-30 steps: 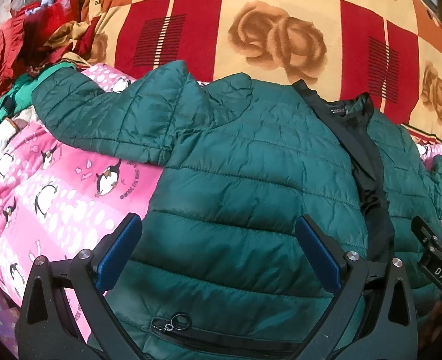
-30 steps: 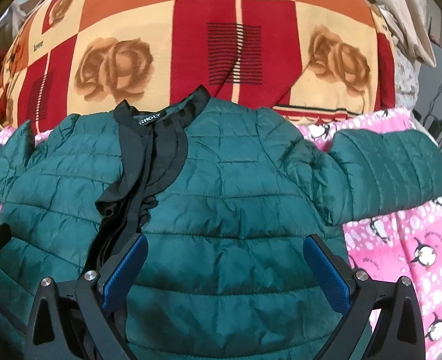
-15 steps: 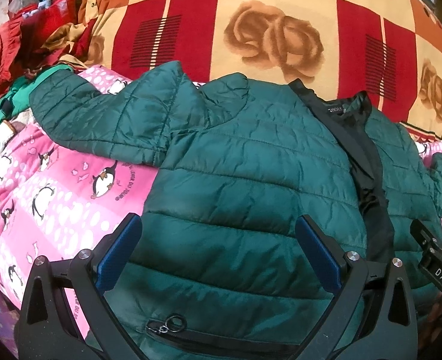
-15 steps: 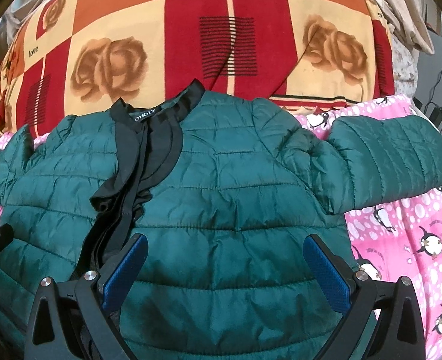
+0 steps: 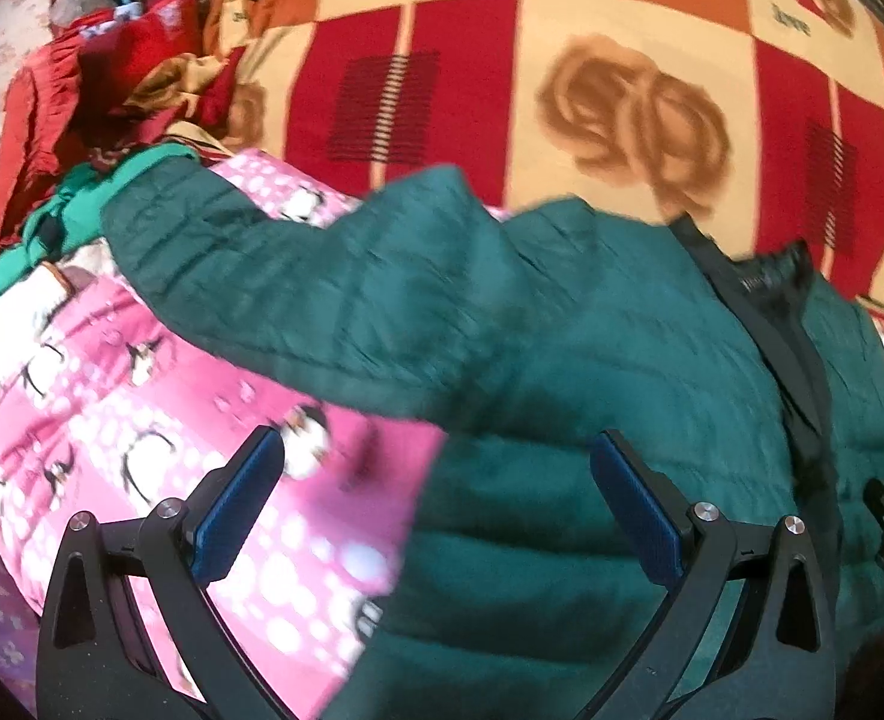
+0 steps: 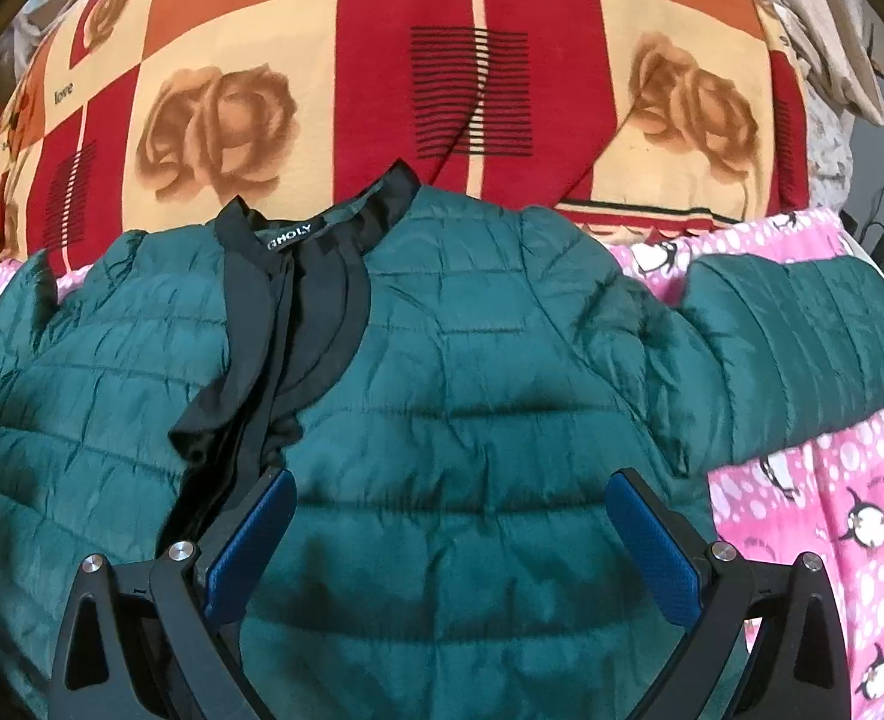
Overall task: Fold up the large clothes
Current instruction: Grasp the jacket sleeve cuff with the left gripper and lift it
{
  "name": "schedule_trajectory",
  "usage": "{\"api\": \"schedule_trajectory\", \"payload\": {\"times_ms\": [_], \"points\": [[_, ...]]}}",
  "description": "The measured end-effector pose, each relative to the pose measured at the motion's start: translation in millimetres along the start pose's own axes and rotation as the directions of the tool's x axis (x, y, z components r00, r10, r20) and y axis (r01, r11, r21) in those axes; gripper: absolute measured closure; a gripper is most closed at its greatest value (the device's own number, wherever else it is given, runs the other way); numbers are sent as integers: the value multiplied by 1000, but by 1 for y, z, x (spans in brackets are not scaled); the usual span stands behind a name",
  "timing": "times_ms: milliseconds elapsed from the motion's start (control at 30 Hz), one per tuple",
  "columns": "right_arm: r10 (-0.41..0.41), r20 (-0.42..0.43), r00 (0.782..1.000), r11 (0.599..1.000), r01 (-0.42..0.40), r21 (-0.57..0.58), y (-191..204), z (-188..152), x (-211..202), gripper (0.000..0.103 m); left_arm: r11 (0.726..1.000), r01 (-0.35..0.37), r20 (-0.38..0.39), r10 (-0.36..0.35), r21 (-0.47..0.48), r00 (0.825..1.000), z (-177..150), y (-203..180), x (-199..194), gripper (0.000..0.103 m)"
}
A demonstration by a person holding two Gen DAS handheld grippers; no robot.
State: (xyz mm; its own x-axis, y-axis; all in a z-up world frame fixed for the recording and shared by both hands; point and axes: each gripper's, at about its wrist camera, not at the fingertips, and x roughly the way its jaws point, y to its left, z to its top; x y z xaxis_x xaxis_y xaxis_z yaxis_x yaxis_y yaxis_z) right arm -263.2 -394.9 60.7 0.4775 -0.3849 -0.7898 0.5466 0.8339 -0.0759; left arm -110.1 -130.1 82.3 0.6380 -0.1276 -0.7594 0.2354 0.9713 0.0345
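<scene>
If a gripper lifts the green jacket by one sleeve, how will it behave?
The jacket is quilted and creased, so it will probably hang floppy rather than hold its shape. Its puffy filling suggests it is light for its size. The shiny fabric may slip between the pads.

Green quilted jacket [image 6: 472, 372] is lying front-up on a pink penguin-print sheet [image 6: 832, 492], black collar [image 6: 321, 228] pointing far, one sleeve [image 6: 802, 348] stretching right. Right gripper [image 6: 451, 534] is hovering over the jacket's near chest, jaws spread wide, holding nothing. A red-and-cream rose blanket [image 6: 472, 60] is covering the far side.
</scene>
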Motion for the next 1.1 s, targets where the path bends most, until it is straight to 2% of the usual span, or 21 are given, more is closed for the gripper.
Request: {"api": "schedule_trajectory", "payload": {"times_ms": [100, 300, 567, 667, 800, 867, 933, 1000, 1100], "points": [[39, -16, 999, 999, -39, 6, 3, 9, 7, 0, 999, -29, 14, 29, -22, 999, 14, 18, 3, 1], [49, -37, 998, 999, -49, -19, 14, 23, 22, 0, 995, -78, 39, 80, -65, 996, 37, 56, 10, 1], [59, -52, 997, 998, -60, -24, 17, 35, 40, 0, 971, -84, -3, 86, -223, 996, 60, 131, 42, 1], [62, -58, 996, 998, -64, -22, 17, 41, 49, 0, 948, -63, -1, 66, -313, 998, 64, 160, 53, 1], [82, -65, 995, 997, -83, -9, 18, 46, 56, 0, 916, 3, -16, -10, -400, 1000, 69, 186, 70, 1], [87, -67, 994, 996, -88, -12, 18, 46, 56, 0, 900, -17, -24, 8, -435, 1000, 70, 196, 75, 1], [88, -62, 994, 996, -90, -24, 20, 46, 54, 0, 866, -26, -7, 26, -499, 1000, 72, 213, 79, 1], [87, -56, 995, 995, -89, -34, 20, 46, 53, 0, 846, -44, 5, 55, -531, 998, 77, 225, 83, 1], [94, -54, 994, 995, -95, -27, 18, 46, 52, 0, 819, -113, 6, 141, -562, 990, 85, 245, 92, 1]]}}
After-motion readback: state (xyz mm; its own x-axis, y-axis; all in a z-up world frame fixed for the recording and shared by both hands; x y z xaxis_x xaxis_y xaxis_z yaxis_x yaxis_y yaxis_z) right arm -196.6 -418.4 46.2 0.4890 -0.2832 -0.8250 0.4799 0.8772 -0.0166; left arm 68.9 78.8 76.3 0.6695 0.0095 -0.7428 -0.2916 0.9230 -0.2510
